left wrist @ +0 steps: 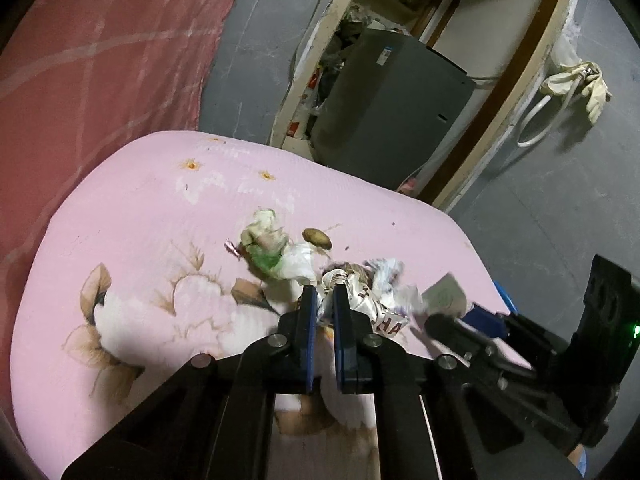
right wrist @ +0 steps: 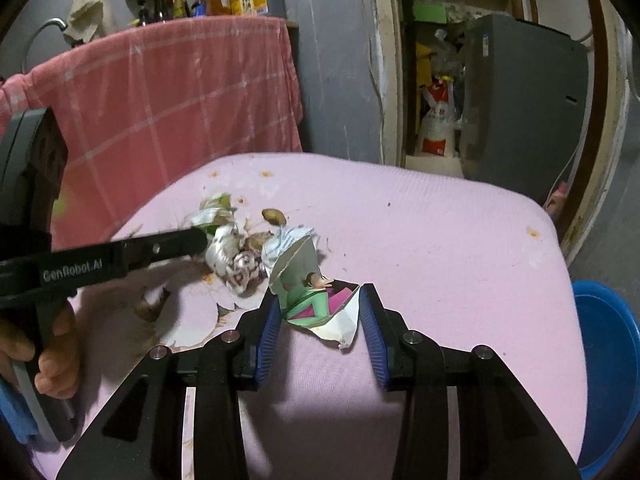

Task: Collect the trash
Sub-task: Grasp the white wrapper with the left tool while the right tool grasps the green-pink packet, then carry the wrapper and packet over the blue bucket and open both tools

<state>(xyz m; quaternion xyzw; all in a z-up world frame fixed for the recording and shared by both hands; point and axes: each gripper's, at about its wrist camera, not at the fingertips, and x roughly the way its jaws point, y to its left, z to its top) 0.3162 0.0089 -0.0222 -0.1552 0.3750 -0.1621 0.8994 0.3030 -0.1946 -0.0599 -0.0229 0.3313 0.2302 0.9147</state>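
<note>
left gripper (left wrist: 324, 300): pinched on crumpled wrapper (left wrist: 352, 292)
right gripper (right wrist: 320, 316): part-open, clamping printed paper (right wrist: 320, 300)
tip: lift both straight up, into blue basin (right wrist: 608, 364)

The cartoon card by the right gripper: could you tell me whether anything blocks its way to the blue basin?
Nothing visible does. The card sits between the right gripper's fingers, with bare pink cloth between it and the basin.

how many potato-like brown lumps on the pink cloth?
1. The brown lump lies on the pink cloth at the far edge of the trash pile, beyond both grippers; the pile may hide more.
</note>
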